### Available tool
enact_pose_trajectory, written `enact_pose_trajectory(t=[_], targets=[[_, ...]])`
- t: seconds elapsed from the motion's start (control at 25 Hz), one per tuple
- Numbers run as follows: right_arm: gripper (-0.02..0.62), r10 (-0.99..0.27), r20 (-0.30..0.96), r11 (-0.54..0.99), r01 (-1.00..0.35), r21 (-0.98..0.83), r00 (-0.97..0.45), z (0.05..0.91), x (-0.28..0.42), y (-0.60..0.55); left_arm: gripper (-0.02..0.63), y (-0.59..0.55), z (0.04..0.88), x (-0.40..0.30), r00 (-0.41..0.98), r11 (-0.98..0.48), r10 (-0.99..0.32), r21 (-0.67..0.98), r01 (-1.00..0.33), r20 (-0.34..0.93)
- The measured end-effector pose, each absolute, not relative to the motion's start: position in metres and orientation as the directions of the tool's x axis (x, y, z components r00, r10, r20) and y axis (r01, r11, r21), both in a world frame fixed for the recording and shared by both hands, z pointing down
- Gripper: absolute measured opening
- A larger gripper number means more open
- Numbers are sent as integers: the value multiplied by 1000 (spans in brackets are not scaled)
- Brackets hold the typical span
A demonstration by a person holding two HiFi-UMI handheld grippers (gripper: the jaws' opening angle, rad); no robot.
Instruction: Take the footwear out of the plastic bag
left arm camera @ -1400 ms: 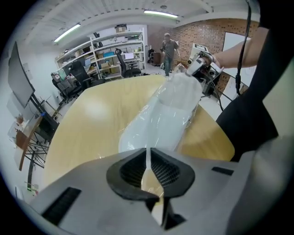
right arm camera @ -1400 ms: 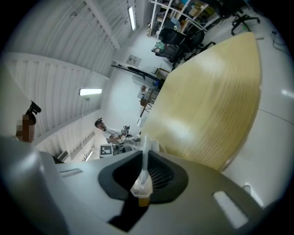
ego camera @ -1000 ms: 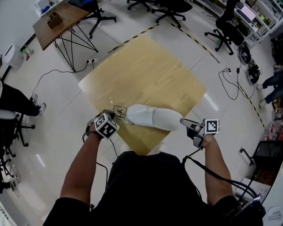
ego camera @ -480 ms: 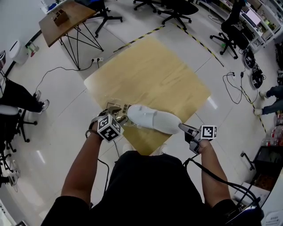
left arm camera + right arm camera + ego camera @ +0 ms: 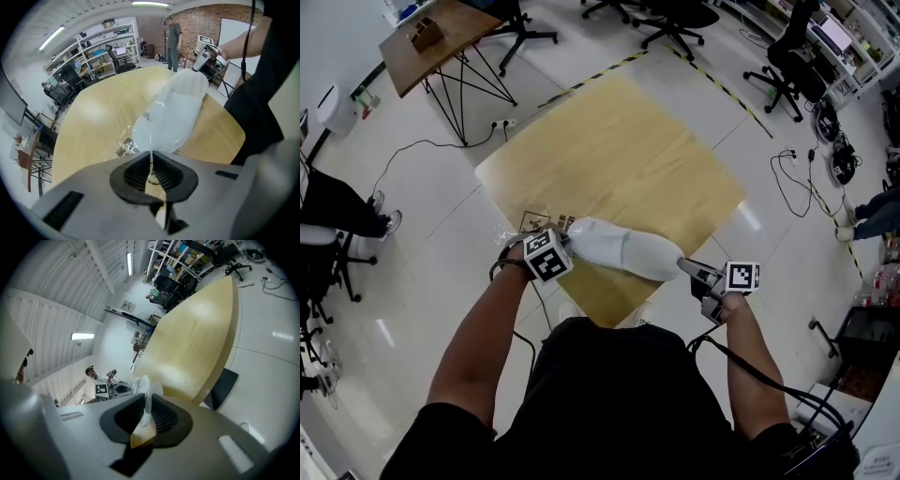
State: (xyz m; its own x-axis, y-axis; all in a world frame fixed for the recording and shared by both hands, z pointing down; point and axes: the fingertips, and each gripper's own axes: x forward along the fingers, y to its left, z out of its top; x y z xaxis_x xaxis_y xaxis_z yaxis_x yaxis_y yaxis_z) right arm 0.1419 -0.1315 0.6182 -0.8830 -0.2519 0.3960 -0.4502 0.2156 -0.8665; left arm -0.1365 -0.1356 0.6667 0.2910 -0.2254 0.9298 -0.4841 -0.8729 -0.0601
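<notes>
Since the left hand-held gripper has just closed on the film of the clear plastic bag and the right hand-held gripper pinches its heel end, the bagged white slipper at the edge of the wooden bench could slide off under a tug.

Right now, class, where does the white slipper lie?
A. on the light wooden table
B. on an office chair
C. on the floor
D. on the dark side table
A: the white slipper, in its clear plastic bag, rests on the light wooden table near the corner closest to the person.
</notes>
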Motion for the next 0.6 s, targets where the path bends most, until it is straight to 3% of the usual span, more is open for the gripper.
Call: enact_pose_trajectory(t=[0.32,0.6], targets=[[45,-211,393,159,-428,-890,-895,617,176,-115,14,-144,676,-183,133,-836,-282,-176,-520,950],[41,-161,342,227,-372,-900,-926,608,177,-108,9,-182,659,-262,-54,-643,-380,-305,-703,923]])
